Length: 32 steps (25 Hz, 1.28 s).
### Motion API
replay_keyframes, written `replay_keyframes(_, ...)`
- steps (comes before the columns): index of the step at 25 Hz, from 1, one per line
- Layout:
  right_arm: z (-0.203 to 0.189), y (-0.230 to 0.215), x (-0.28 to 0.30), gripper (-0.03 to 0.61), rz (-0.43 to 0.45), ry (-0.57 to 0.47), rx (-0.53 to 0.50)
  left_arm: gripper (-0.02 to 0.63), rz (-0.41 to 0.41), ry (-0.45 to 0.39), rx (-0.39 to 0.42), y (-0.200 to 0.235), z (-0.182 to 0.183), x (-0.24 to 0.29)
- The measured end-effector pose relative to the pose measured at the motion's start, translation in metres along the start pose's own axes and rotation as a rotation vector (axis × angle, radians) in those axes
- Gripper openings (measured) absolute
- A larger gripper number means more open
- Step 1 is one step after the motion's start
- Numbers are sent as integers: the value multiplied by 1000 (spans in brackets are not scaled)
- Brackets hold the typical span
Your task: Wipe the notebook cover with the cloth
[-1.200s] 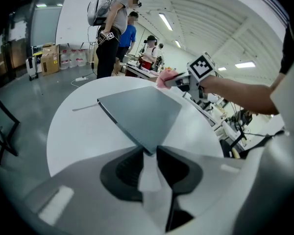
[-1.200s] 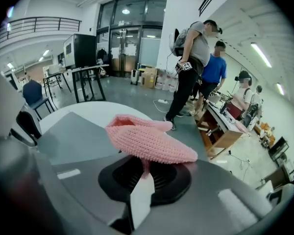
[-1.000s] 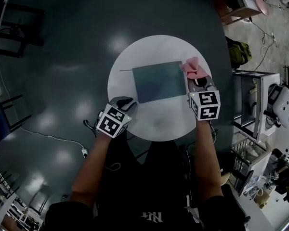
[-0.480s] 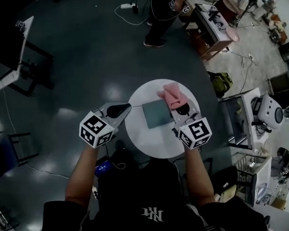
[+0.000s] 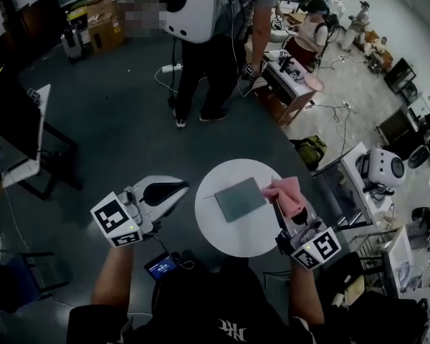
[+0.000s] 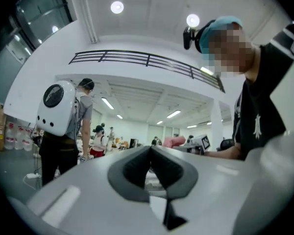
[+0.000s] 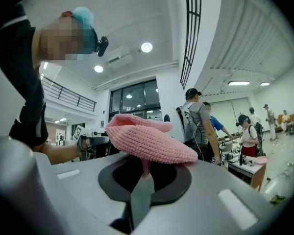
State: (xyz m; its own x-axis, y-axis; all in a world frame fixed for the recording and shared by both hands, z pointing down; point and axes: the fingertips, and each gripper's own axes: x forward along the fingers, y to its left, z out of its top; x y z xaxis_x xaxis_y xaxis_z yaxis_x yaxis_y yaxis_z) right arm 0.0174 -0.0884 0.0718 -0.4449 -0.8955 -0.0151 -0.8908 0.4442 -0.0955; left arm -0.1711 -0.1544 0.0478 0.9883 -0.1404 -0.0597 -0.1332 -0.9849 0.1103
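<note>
Pink cloth (image 5: 287, 190) clenched in right gripper (image 5: 281, 208), left gripper (image 5: 185, 185) closed (empty), teal notebook (image 5: 240, 198) lying diagonal, lower-left to upper-right.

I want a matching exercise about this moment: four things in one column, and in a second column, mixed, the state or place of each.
Things:
1. notebook
2. cloth
3. left tool
4. table

States:
A. shut, with nothing in it
B. round and white
C. lies flat on the table
D. pinched in the right tool

Pairs: 1-C; 2-D; 3-A; 4-B
</note>
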Motion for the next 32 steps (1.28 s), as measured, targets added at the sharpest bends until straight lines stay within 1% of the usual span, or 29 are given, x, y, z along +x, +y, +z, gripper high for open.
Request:
replay_keyframes(2,3,14,-22,25,14,-25,61,2,-42,-47,-9,-6,16,-9)
replay_keyframes(5,-7,39,-45,25,76,-56,124,2,-90,-48,-7,-16,13,-12)
replay_keyframes(7,-13,52,-50,25,98,-59,114,2,-125,-41,-23,-25,4,-11)
replay_keyframes(9,-15,64,-53,25,120,-60,97,0,-159,-53,-57,-39,0,-13)
replay_keyframes(11,-13,79,-58,25,159,-64,88,2,-177,-63,-79,-60,-3,-16)
replay_keyframes(16,-6,120,-89,25,262,-92,68,2,-180,-45,-115,-128,-24,-16)
replay_keyframes(20,-7,161,-131,25,310,-97,89,2,-206,-5,-123,-192,-38,-8)
replay_keyframes(23,-19,183,-172,25,307,-101,143,2,-245,37,-123,-242,-54,-1)
replay_keyframes(27,-47,210,-232,25,262,-88,169,2,-284,88,-168,-308,-89,2)
replay_keyframes(30,-65,219,-264,25,230,-87,198,2,-294,125,-218,-341,-115,-1)
replay_keyframes(32,-72,226,-280,25,215,-81,206,2,-298,153,-237,-358,-127,-3)
